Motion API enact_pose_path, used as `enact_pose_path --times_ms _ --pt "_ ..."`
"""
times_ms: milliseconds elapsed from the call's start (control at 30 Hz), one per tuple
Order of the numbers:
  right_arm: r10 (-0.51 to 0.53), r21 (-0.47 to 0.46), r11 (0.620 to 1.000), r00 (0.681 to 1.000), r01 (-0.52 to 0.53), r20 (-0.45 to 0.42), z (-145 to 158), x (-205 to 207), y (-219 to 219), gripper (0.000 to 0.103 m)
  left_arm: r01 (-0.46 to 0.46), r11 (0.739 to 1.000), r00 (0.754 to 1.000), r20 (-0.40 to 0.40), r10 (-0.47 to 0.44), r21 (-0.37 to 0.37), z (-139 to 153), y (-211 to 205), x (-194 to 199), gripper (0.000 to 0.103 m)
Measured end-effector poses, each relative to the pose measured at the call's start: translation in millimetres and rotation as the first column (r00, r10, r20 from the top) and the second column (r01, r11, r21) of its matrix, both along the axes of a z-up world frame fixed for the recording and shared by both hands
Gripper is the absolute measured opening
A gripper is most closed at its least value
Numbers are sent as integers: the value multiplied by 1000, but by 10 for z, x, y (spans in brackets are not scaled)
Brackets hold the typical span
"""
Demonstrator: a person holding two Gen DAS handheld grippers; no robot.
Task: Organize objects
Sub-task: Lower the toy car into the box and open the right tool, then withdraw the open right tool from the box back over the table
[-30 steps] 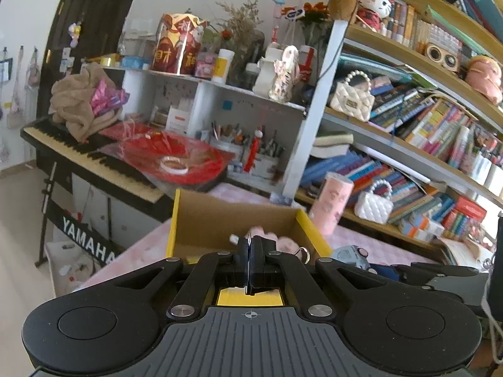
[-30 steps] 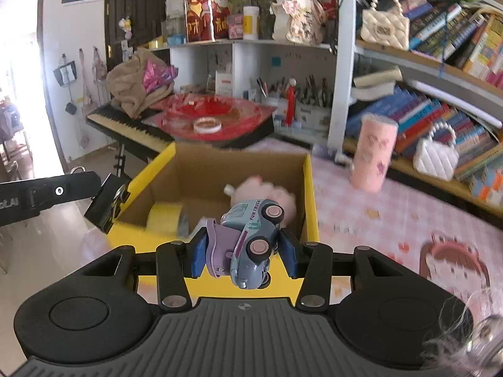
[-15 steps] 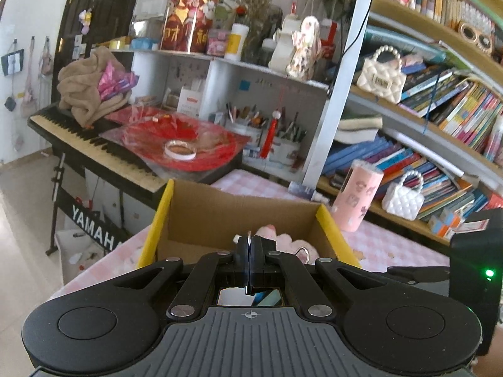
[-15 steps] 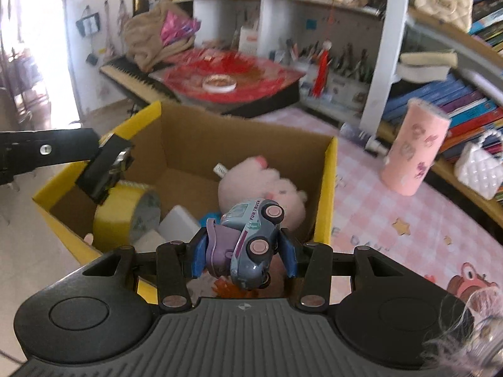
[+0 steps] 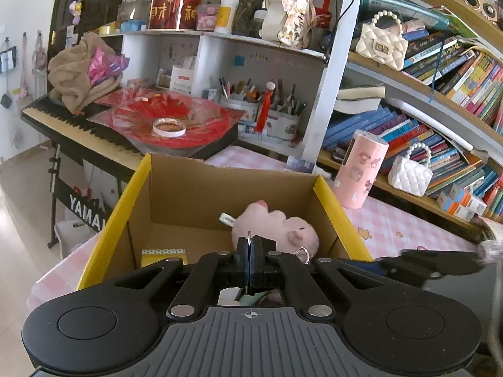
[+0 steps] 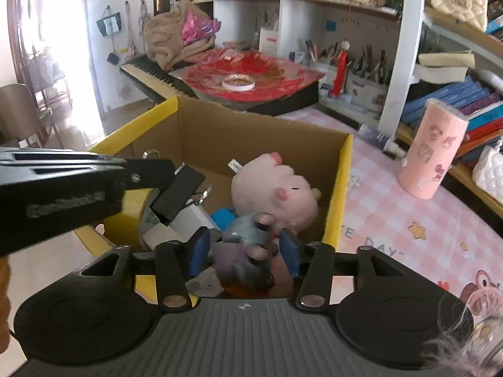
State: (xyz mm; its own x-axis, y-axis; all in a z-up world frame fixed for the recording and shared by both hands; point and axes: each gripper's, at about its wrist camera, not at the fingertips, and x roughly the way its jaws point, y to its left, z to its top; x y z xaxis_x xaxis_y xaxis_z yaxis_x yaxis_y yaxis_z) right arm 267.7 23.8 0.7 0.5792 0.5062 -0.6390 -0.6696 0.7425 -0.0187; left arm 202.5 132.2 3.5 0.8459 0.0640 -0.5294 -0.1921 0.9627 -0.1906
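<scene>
A yellow-rimmed cardboard box [image 5: 138,182] [image 6: 342,169] stands on the pink checked table. Inside lie a pink plush pig [image 5: 276,226] [image 6: 273,194], a yellow tape roll [image 6: 132,207] and small boxes. My right gripper [image 6: 243,245] is open above the box; the blurred blue-grey toy car [image 6: 248,235] is between its blue pads, free of them and dropping. My left gripper [image 5: 249,251] is shut on a thin metal key ring [image 5: 249,235] over the box. It also shows in the right wrist view [image 6: 176,188], at the left.
A pink cylinder cup [image 5: 361,169] [image 6: 430,150] stands right of the box. A Yamaha keyboard [image 5: 72,125] with red wrapping and a tape ring [image 5: 168,125] is behind. Bookshelves [image 5: 424,94] with white handbags fill the right.
Both grippers moved forward and down over the box. My right gripper opened and the toy car slipped from its pads. The left stayed shut.
</scene>
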Motion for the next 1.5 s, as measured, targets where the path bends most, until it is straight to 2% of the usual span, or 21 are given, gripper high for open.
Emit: enact_pose_path --times_ms 67,200,333,433,633,733,833,900,1000,1133,1333,1500 --pt "-14 18 1000 1000 14 12 34 -63 -85 53 3 1000 1000 -7 -3 1 -23 -7 10 0" --pt "-23 61 998 999 20 38 86 -207 -268 52 13 1000 999 -32 -12 16 -96 -42 50 0" --pt "-33 83 996 996 26 86 170 -419 -409 54 39 996 998 -56 -34 79 -161 -126 92 0" --pt "-67 80 995 992 58 110 183 -550 -519 55 54 995 996 -82 -47 88 -214 -158 116 0" --pt "-185 74 981 981 180 65 130 -756 -832 55 68 991 994 -96 -57 119 -254 -175 92 1" --pt "-258 60 965 965 255 42 82 -892 -966 55 78 988 993 -94 -66 130 -247 -168 54 6" --pt "-323 58 945 946 322 5 33 -1001 -1050 55 84 987 994 -81 -73 138 -191 -150 -23 30" --pt "-359 60 931 933 359 -10 17 -1068 -1058 55 72 987 997 -44 -66 144 -137 -140 -114 53" --pt "-399 67 915 917 399 -15 27 -1179 -1055 58 62 987 998 17 -65 151 -30 -136 -311 62" --pt "-445 75 893 896 443 1 73 -1347 -1035 64 70 987 996 49 -77 144 95 -142 -550 68" --pt "-504 87 862 863 500 32 131 -1589 -1013 75 94 986 993 62 -103 135 190 -228 -957 81" --pt "-584 121 807 811 577 27 157 -1813 -1060 82 131 976 989 43 -140 172 129 -367 -1283 90"
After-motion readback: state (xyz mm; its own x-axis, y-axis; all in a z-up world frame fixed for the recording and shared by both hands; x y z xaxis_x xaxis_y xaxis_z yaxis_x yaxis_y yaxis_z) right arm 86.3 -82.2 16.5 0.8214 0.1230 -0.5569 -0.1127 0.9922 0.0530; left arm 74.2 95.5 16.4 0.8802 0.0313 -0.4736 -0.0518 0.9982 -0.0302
